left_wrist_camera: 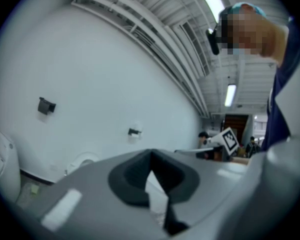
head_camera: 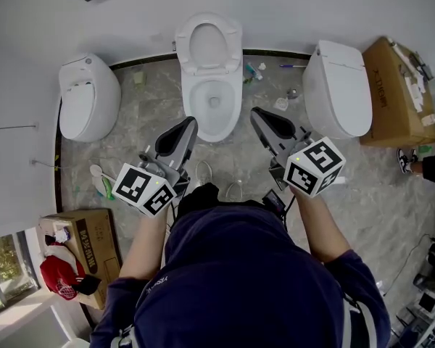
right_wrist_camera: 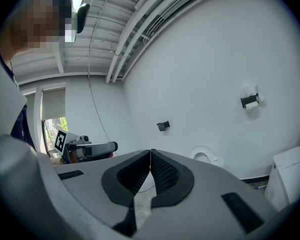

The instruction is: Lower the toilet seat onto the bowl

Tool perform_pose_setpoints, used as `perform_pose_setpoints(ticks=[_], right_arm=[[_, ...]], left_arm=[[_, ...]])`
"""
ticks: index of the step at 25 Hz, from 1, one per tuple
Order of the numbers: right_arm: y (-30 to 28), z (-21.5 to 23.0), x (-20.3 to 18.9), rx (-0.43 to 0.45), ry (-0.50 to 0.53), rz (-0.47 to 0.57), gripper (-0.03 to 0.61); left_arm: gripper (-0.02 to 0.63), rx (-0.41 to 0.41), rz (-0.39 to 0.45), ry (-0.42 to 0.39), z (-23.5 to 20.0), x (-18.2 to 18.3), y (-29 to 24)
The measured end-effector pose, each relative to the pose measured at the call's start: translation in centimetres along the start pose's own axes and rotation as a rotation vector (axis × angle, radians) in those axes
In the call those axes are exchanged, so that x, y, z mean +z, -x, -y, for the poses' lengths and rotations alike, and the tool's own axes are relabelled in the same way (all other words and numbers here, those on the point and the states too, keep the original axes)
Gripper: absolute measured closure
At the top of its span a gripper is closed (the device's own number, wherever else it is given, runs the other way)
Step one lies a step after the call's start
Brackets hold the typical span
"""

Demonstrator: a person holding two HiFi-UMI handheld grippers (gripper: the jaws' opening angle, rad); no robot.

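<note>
The middle toilet stands against the white wall with its white seat [head_camera: 209, 46] raised upright above the open bowl [head_camera: 214, 107]. Both grippers hover short of the bowl's front and touch nothing. My left gripper [head_camera: 188, 127] is at the bowl's left front, jaws shut and empty. My right gripper [head_camera: 257, 114] is at its right front, also shut and empty. In the left gripper view the closed tips [left_wrist_camera: 150, 153] point toward the wall, with the raised seat [left_wrist_camera: 82, 161] low at the left. In the right gripper view the closed tips [right_wrist_camera: 150, 151] sit left of the raised seat [right_wrist_camera: 204, 155].
A closed toilet [head_camera: 87, 96] stands to the left and another [head_camera: 338, 85] to the right. Cardboard boxes sit at the far right [head_camera: 391, 93] and lower left [head_camera: 87, 241]. Small bottles and litter [head_camera: 264, 75] lie behind the bowl. A paper holder [right_wrist_camera: 250, 101] hangs on the wall.
</note>
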State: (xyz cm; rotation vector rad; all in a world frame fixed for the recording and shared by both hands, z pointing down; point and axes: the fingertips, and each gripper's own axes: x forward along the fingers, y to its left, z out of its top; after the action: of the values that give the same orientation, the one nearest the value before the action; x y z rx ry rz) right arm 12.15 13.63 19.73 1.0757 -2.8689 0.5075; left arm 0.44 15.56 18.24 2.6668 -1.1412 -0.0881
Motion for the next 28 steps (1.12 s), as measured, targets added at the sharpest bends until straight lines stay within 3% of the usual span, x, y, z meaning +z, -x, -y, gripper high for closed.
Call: perform_pose_setpoints(ticks=[8,28], right_arm=[[-3.2,2.2,0.4,-0.007,-0.029,-0.015,0.580],[-16.7,8.7,1.8,-0.097,-0.064,-0.041,0.580]], left_arm=[[0.617,0.001,-0.005,0.022,-3.8,0.1,-2.0],[0.617,-0.068,-0.059,0.060,-19.0,1.8,-7.9]])
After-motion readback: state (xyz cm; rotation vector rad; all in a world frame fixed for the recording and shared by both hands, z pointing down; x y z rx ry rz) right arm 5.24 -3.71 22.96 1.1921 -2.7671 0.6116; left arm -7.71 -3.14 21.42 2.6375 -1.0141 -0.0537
